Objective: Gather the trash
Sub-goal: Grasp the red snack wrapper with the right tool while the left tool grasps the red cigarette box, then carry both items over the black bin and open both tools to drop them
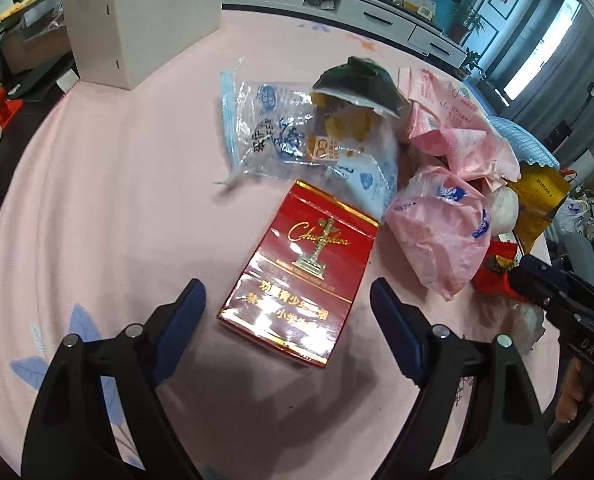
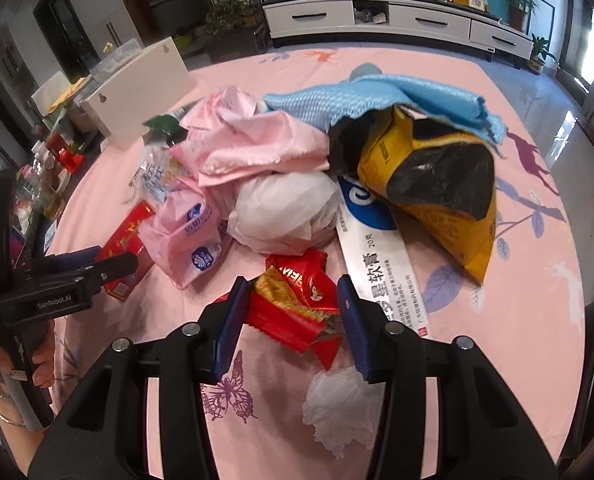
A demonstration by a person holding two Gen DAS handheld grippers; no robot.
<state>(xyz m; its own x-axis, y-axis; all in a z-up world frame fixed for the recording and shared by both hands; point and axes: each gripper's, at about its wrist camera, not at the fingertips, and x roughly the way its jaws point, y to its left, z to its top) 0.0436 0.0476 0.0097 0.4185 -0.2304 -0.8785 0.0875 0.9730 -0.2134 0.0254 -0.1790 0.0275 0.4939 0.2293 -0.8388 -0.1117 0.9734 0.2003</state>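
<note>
L tool (image 1: 287, 312) straddles red box (image 1: 297, 276), long axis fwd.

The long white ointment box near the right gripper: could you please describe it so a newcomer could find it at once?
On the pink bedsheet, look at the trash pile's right side, below the yellow and black bag. The ointment box lies flat between that bag and the red snack wrappers. It alone is long, narrow and white, with a blue circle and black characters.

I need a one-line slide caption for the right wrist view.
Right gripper straddling crumpled red snack wrappers beside a trash pile on a pink sheet.
</note>
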